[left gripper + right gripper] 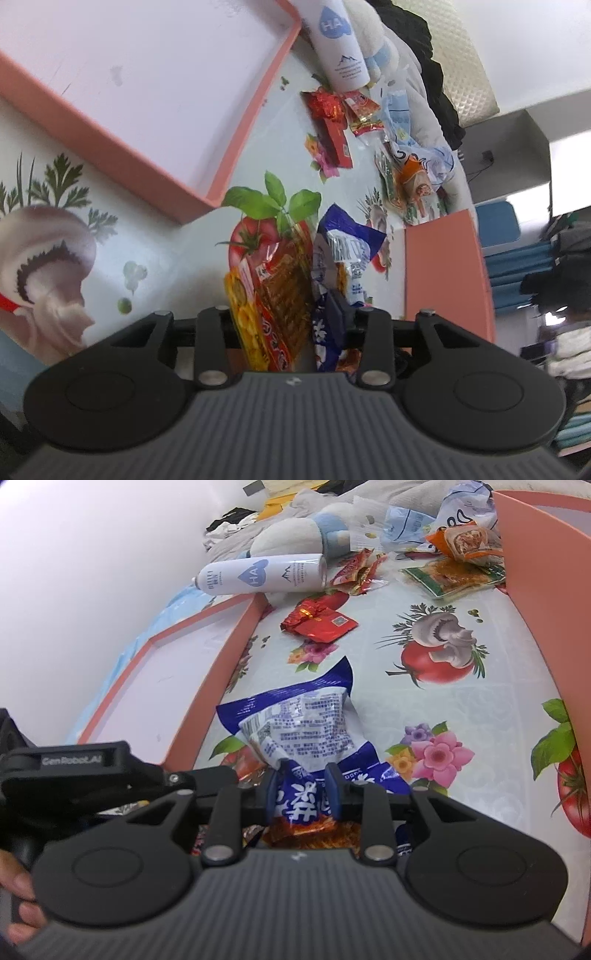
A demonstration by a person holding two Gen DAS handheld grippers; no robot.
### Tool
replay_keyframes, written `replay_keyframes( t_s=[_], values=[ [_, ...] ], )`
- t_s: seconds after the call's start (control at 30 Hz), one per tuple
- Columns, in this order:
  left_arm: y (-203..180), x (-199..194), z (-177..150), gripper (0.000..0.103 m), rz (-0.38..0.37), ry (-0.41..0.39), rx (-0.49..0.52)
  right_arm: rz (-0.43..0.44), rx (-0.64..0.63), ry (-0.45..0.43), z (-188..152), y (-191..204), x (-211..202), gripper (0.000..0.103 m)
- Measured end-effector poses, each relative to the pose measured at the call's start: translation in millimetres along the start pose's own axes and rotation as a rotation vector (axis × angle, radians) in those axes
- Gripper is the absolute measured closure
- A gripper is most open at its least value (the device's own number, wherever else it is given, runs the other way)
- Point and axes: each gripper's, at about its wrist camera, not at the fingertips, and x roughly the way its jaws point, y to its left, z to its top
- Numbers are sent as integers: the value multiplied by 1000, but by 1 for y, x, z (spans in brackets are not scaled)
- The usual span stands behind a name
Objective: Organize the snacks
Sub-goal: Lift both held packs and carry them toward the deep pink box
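In the left wrist view a red-and-yellow snack packet (266,306) stands on edge between the jaws of my left gripper (284,314). The gripper is shut on it, and the left pad is hidden behind the packet. The edge of a blue-and-white snack bag (343,251) lies against the right pad (338,312). My right gripper (303,790) is shut on the near end of that blue-and-white bag (303,723), whose far end rests on the printed tablecloth (369,635). An orange-red packet (314,832) shows under the right jaws.
An empty pink tray (236,147) (236,653) lies to the left and a second pink tray wall (443,266) (532,572) to the right. Beyond lie a white spray can (262,576), red wrappers (317,622), an orange packet (461,542) and a plush toy (295,531). A hand (14,886) holds the left tool.
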Motion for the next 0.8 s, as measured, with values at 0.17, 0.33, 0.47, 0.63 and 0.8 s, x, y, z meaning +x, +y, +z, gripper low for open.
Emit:
replay_keyframes(
  t_s=[0.17, 0.33, 0.47, 0.63, 0.8],
  values=[
    [-13, 6, -3, 84, 89, -16, 98, -11, 12, -2, 1, 0, -1, 73],
    [-31, 9, -9, 85, 141, -38, 210, -43, 5, -7, 1, 2, -5, 74],
    [-39, 4, -12, 89, 146, -61, 261, -74, 13, -8, 4, 2, -12, 78],
    [-60, -10, -19, 93, 158, -104, 380, -140, -7, -11, 3, 3, -27, 80],
    [-75, -19, -25, 95, 188, -129, 458, -178, -18, -11, -1, 2, -41, 82]
  ],
)
